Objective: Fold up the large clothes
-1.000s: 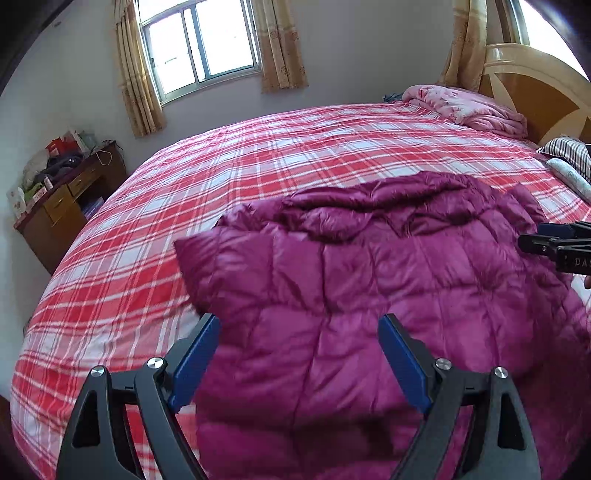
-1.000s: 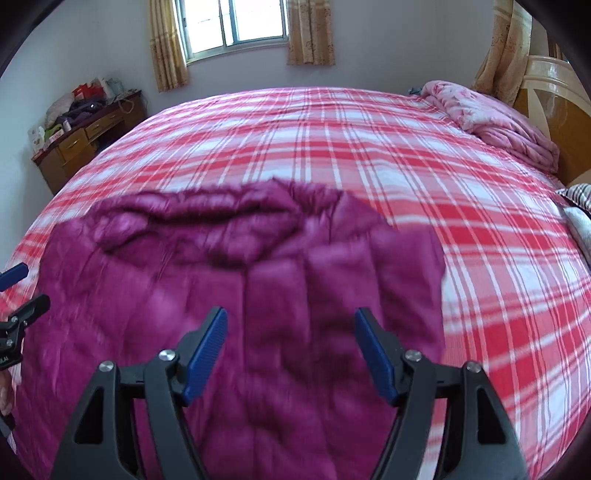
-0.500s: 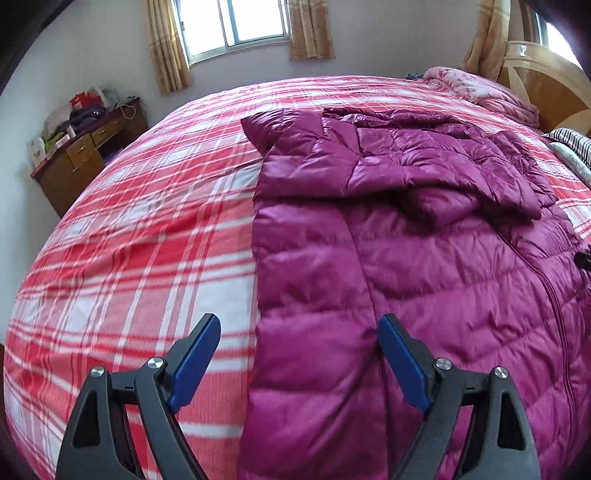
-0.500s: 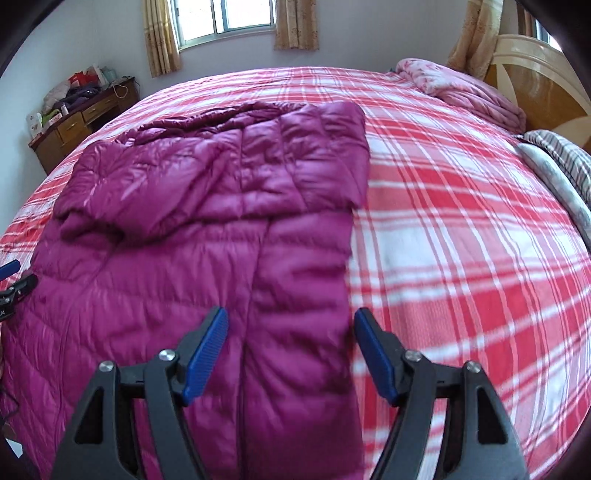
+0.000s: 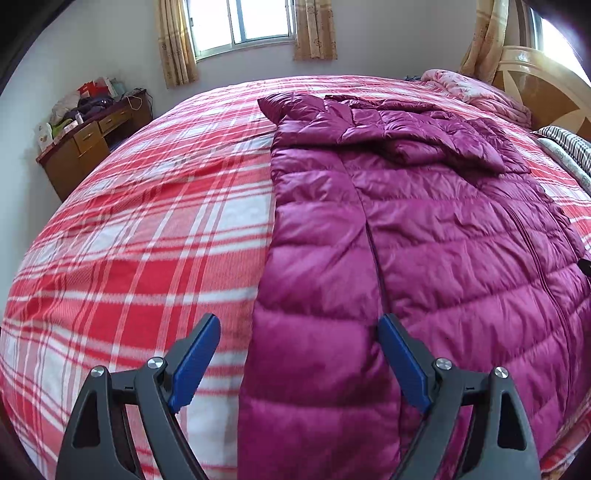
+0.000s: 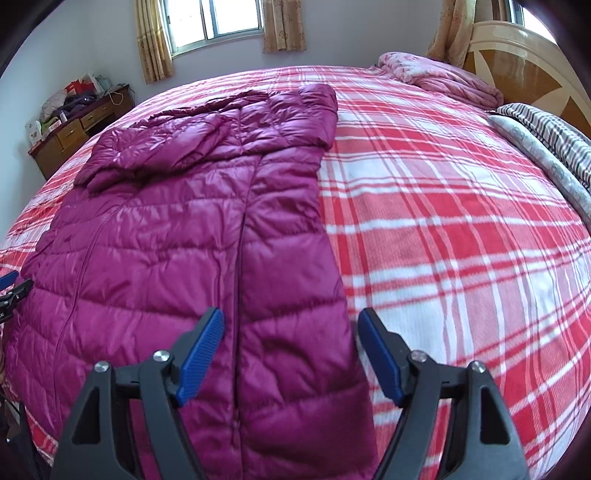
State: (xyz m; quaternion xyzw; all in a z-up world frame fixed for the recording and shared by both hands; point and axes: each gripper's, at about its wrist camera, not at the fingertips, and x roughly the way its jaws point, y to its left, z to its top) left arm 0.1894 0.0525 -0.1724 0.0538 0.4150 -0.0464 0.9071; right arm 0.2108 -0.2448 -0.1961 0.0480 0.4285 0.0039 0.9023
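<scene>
A long magenta quilted down coat (image 5: 424,229) lies spread flat on the red plaid bed (image 5: 155,229), its hood end far away near the window. My left gripper (image 5: 299,339) hangs open above the coat's left near edge, nothing between its blue pads. In the right wrist view the same coat (image 6: 177,236) fills the left half. My right gripper (image 6: 291,332) hovers over the coat's right near edge; its jaws are opening and the pads touch no fabric. The left gripper's tip (image 6: 14,291) shows at that view's left rim.
A wooden desk (image 5: 85,147) piled with clutter stands against the far left wall. A folded pink quilt (image 6: 443,79) and a striped blanket (image 6: 546,133) lie by the wooden headboard (image 6: 524,62) at the right. A curtained window (image 5: 255,22) is behind.
Both grippers have pulled back toward the near end of the coat. The top part, bunched right in front of the jaws before, now lies laid out far off on the bed.
</scene>
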